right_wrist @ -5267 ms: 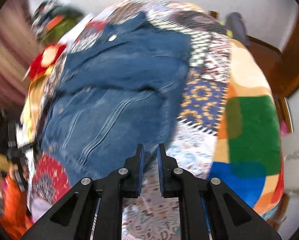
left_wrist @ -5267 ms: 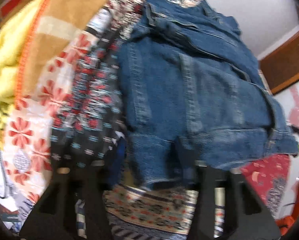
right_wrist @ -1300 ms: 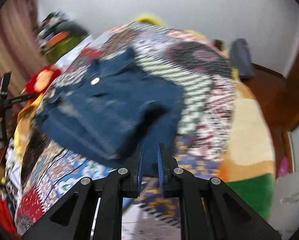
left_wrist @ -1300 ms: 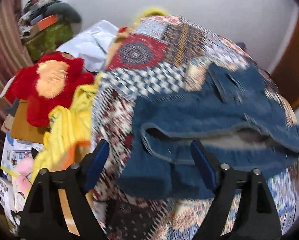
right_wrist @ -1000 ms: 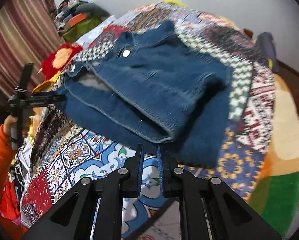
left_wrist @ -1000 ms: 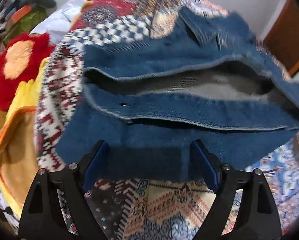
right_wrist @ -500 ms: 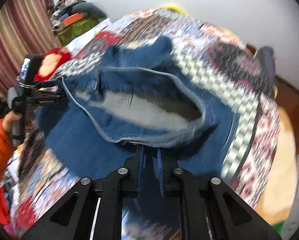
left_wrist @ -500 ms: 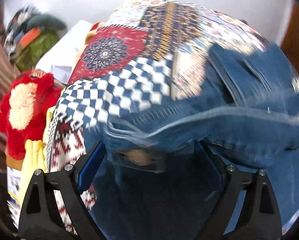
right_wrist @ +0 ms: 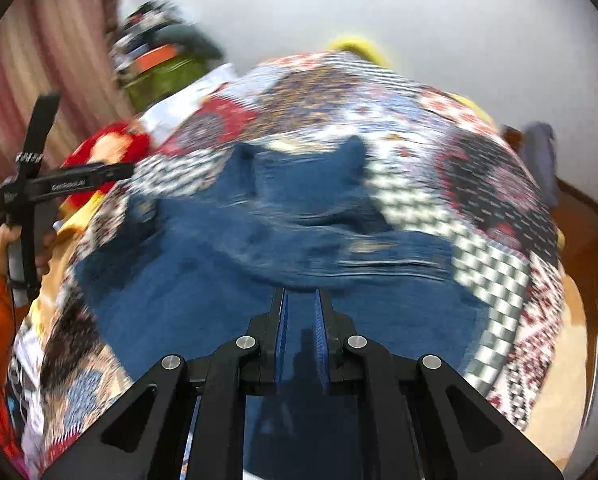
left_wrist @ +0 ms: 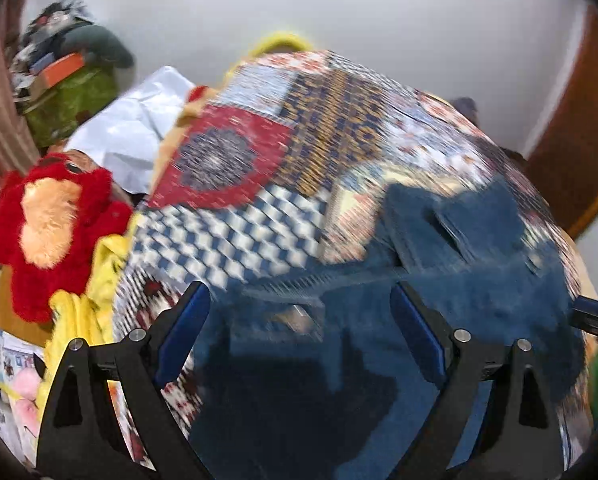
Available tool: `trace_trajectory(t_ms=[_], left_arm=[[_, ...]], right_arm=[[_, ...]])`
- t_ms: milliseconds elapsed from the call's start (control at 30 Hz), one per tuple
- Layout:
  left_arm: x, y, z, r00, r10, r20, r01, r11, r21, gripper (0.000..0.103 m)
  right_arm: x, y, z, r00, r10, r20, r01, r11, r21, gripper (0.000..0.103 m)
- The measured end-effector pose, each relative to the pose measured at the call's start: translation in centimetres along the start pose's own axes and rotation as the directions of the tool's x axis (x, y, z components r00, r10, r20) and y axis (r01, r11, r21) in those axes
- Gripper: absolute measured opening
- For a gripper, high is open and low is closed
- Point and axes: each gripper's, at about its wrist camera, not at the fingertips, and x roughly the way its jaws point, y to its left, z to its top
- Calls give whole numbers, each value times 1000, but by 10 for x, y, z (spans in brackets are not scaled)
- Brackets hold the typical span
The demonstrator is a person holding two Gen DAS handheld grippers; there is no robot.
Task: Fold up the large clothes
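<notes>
A blue denim jacket (right_wrist: 259,248) lies on the patchwork bedspread (right_wrist: 479,208), its collar toward the far wall. My right gripper (right_wrist: 300,294) is shut at a folded denim edge, and blurred cloth runs between its fingers and under it. In the left wrist view my left gripper (left_wrist: 299,300) stands wide open above the jacket (left_wrist: 459,300), its pads clear of the denim. The right wrist view also shows the left gripper (right_wrist: 39,188) at the bed's left side, held by a hand (right_wrist: 3,240) in an orange sleeve. The right gripper (left_wrist: 595,320) peeks in at the right edge.
Left of the bedspread (left_wrist: 239,232) are a red plush toy (left_wrist: 51,216), yellow cloth (left_wrist: 99,272) and a white sheet (left_wrist: 131,128). A green bag (left_wrist: 67,100) topped with clutter stands in the far left corner. A wooden door (left_wrist: 579,140) is at the right.
The jacket's raised hem, with its grey lining showing half a second ago, has come down and the lining is hidden. Both grippers have pulled back and up. The left jaws stay wide, the right jaws shut.
</notes>
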Motion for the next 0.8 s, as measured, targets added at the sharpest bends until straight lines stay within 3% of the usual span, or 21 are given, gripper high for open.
trace_trajectory(t_ms=[100, 200, 300, 367, 433, 533, 700, 733, 800], left_arm=[[-1, -21, -26, 997, -51, -52, 54, 997, 52, 92], [10, -39, -51, 993, -52, -108, 64, 991, 115, 92], [30, -56, -77, 986, -15, -166, 46, 982, 185, 92], [47, -60, -93, 980, 4, -199, 38, 978, 205, 95], [50, -53, -101, 987, -4, -162, 32, 985, 169, 103], [53, -36, -104, 981, -61, -182, 78, 993, 91, 103], [41, -29, -116, 989, -4, -148, 23, 991, 129, 103], [37, -27, -119, 990, 22, -141, -2, 990, 141, 103], [34, -22, -124, 988, 88, -130, -67, 986, 155, 103]], right_arm=[[19, 27, -3, 999, 11, -44, -13, 998, -57, 9], [51, 44, -12, 992, -25, -124, 14, 996, -93, 9], [86, 47, -25, 970, -133, -205, 101, 982, -158, 9], [88, 46, -32, 978, -127, -168, 97, 979, -177, 9], [85, 43, -34, 977, -135, -168, 104, 979, -177, 8], [83, 41, -34, 975, -153, -163, 123, 976, -179, 8], [84, 53, -40, 943, -309, -125, 267, 925, -270, 9], [84, 54, -42, 935, -336, -114, 293, 912, -287, 14], [82, 51, -44, 916, -392, -87, 353, 890, -289, 45]])
